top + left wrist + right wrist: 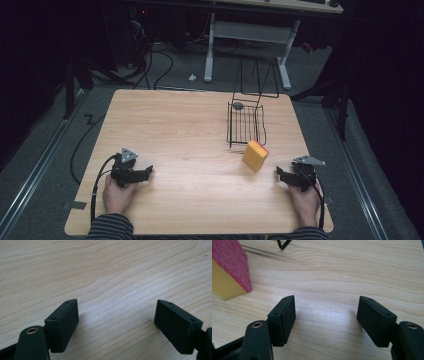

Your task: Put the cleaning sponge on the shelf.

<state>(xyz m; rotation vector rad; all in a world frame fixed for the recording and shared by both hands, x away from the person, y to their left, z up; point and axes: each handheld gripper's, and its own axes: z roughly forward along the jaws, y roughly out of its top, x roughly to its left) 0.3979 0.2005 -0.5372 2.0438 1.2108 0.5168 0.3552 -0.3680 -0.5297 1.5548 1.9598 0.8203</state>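
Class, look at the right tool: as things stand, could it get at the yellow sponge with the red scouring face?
Probably yes. The right tool rests open beside the sponge, with bare table between them. The wire basket stands behind the sponge, off the path.

Surface (190,130): pale wood, fine grain lines running across. Sponge (255,155): yellow body, pinkish-red scouring face. Wire basket (245,122): black wire, with a small grey disc (238,106) in its far corner. Left tongs (145,173) and right tongs (280,175): matt black, each topped by a grey three-cornered plate; brass-coloured eyelets near the jaws. Sleeve (112,227): dark with thin light stripes. Floor (40,165): grey.
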